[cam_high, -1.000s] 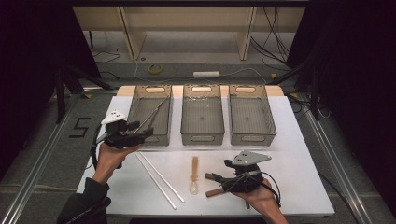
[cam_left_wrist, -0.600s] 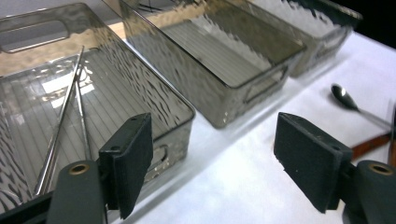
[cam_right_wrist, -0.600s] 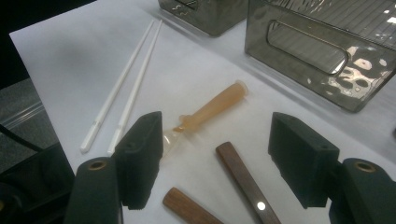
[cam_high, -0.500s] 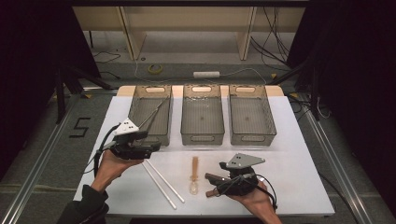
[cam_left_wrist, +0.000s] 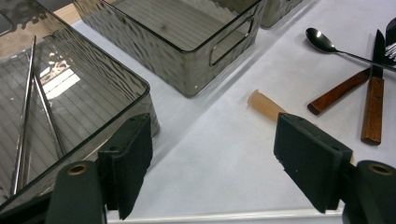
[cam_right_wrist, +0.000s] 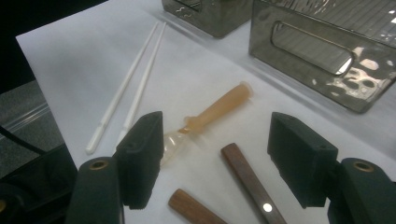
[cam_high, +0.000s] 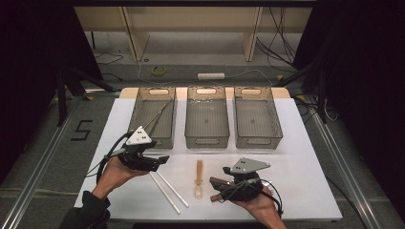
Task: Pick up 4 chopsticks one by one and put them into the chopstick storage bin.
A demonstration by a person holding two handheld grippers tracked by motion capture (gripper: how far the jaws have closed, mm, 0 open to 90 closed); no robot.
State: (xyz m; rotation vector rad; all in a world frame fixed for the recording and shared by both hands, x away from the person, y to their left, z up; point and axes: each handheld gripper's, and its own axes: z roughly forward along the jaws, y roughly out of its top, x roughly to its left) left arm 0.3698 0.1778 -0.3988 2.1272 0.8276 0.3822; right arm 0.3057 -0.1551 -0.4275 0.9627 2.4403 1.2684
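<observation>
Chopsticks (cam_high: 167, 187), two white ones, lie on the tabletop (cam_high: 305, 157) beside your left claw (cam_high: 160, 160), which is spread and empty. Your right claw (cam_high: 217, 188) gapes over wooden handles (cam_right_wrist: 247, 179), partly hidden. Three bins (cam_high: 207, 121) stand behind; a floor mark (cam_high: 81, 130) reads 5

Desk (cam_high: 305, 157): white top, tan board edge showing at far corners. Floor behind desk: white power strip (cam_high: 211, 76) lying crosswise; yellow ring (cam_high: 159, 70) just left of it, apart. Pale wooden shelf frame (cam_high: 133, 28) beyond, black cables (cam_high: 274, 33) hanging at its right. White numeral 5 (cam_high: 81, 130) on grey floor left of desk. Metal rail (cam_high: 344, 162) along desk's right side.
</observation>
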